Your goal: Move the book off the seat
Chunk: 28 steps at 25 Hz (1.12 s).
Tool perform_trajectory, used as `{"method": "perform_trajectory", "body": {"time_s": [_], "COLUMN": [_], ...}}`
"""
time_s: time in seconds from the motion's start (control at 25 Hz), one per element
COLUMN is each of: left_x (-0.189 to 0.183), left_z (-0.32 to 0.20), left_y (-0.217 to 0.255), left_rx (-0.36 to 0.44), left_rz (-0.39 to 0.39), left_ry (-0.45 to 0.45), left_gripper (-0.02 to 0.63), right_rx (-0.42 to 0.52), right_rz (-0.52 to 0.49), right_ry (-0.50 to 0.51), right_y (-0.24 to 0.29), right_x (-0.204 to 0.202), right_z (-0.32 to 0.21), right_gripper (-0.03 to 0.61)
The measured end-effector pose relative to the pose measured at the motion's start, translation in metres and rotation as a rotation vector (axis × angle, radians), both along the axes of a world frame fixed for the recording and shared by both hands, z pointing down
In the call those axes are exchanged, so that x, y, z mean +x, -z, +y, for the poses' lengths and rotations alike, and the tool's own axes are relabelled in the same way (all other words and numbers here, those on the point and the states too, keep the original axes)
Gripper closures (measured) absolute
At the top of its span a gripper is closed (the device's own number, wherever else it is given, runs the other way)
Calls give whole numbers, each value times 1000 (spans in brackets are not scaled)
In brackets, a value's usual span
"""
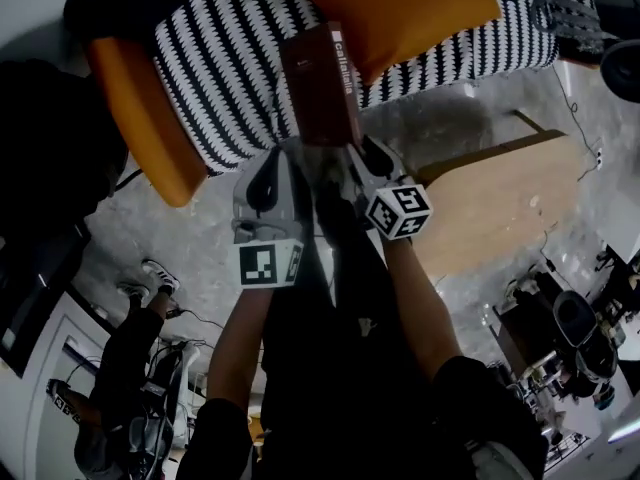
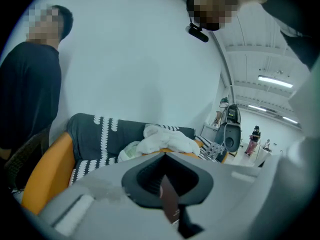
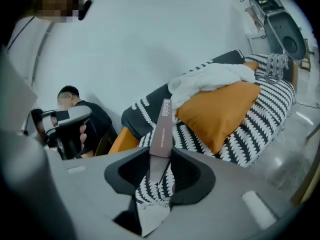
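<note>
Jaws clamp book (image 1: 318,88), long axis toward sofa (image 1: 215,68)

Staged living corner in a lab or studio hall: patterned sofa (image 1: 230,78) backed by a bare white wall (image 2: 135,59), wooden table (image 1: 500,203) before it, strip lights (image 2: 275,81) and equipment stands (image 2: 231,129) beyond its end.

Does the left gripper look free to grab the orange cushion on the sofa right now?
Probably not: the left gripper is shut on the book, as is the right gripper. Nothing else seems to block the orange cushion.
</note>
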<state>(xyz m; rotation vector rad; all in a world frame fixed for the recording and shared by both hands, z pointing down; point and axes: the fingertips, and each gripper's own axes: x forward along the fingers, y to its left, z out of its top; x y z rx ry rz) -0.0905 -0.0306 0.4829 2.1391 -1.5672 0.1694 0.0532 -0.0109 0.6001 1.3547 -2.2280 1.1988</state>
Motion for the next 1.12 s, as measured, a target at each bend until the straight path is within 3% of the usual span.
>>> {"method": "perform_trajectory", "body": {"time_s": [0.36,0.64,1.12], "left_x": [-15,-7,-22], "left_z": [18,25,58], "left_y": [97,172,257], "left_rx": [84,135,225], "left_rz": [10,30,57], "left_ry": [-1,-22,-43], "left_gripper": [607,607,607], "right_rx": [93,178,310], "right_rz": [-12,-4,-1], "right_ry": [-32,-53,-38], "right_y": [109,194,302], "right_x": [-20,-11,-27], "right_z": [14,11,39], "right_gripper": [434,434,434]}}
